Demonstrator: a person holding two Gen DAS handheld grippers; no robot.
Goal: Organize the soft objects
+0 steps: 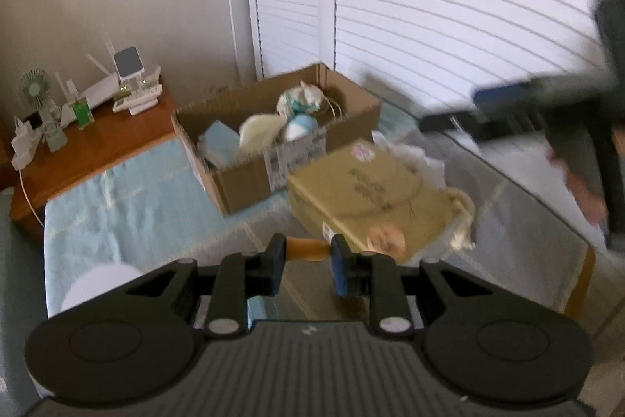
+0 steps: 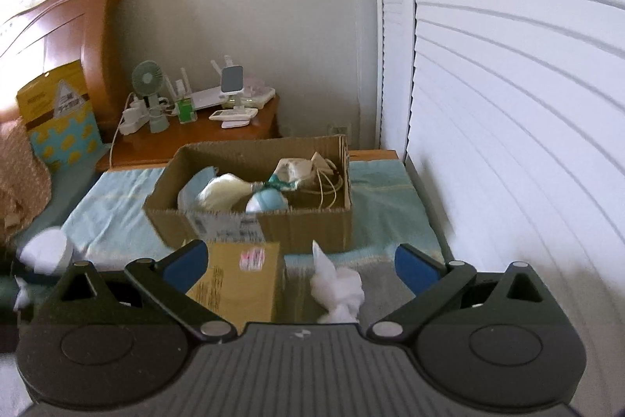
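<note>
My left gripper is shut on a small orange-tan soft piece, held above the bed. A blurred pinkish lump shows just right of it; I cannot tell if they are joined. Beyond lies a closed yellow-brown carton with a cream rope at its side. An open cardboard box holds white and pale blue soft things. My right gripper is open wide, hovering over the carton and a white fluffy piece. The box stands just behind these.
A light blue cloth covers the bed. A wooden nightstand with a fan, router and chargers stands behind the box. White louvred doors run along the right. A white round object lies at left. A headboard rises behind.
</note>
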